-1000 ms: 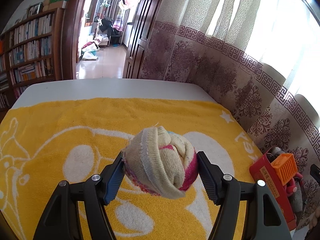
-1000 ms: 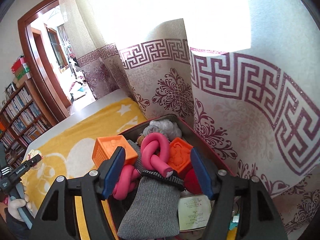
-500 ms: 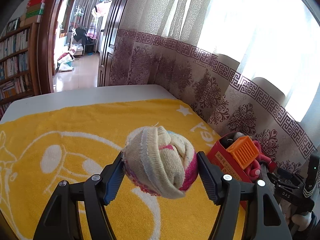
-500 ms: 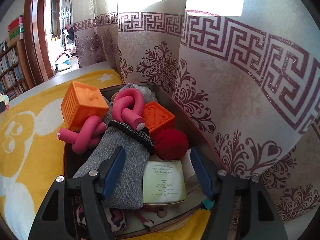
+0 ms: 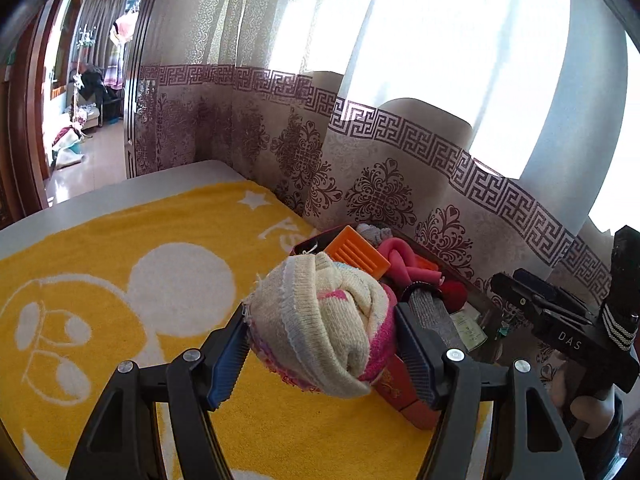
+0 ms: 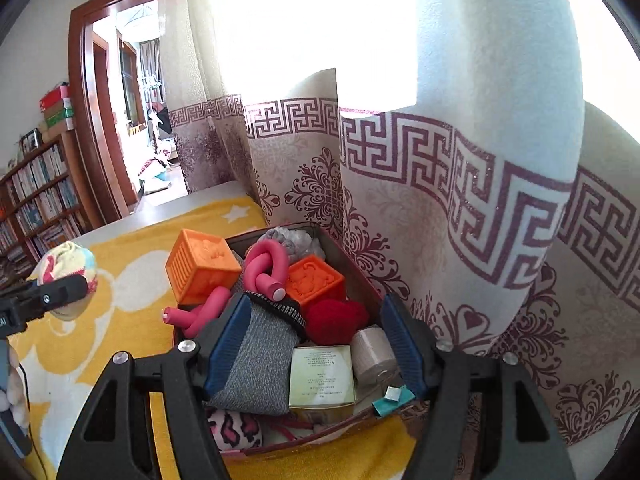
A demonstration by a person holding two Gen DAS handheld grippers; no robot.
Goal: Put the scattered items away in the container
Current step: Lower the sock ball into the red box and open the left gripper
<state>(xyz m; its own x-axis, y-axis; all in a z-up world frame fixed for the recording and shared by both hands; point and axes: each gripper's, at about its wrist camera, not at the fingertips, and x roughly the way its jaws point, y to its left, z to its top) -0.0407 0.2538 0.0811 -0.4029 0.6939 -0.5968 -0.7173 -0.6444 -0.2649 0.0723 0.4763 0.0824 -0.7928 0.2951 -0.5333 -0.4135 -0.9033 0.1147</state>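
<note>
My left gripper [image 5: 320,344] is shut on a rolled cream and pink sock ball [image 5: 320,320] and holds it above the yellow towel, just left of the red box [image 5: 404,392]. The sock ball also shows at the left of the right wrist view [image 6: 66,268]. The red box [image 6: 360,272] is packed with two orange cubes [image 6: 202,266], pink foam rollers [image 6: 268,268], a grey sock [image 6: 260,364], a red ball [image 6: 336,318] and a small carton [image 6: 322,376]. My right gripper [image 6: 312,348] is open and empty above the box's near end.
A yellow towel [image 5: 120,248] with white cartoon shapes covers the table. A patterned curtain [image 6: 440,208] hangs right behind the box. A doorway and bookshelves [image 6: 36,196] lie beyond the table's far left.
My left gripper has carried the sock ball to the right, up to the red box. My right gripper has pulled back and lifted a little above the box.
</note>
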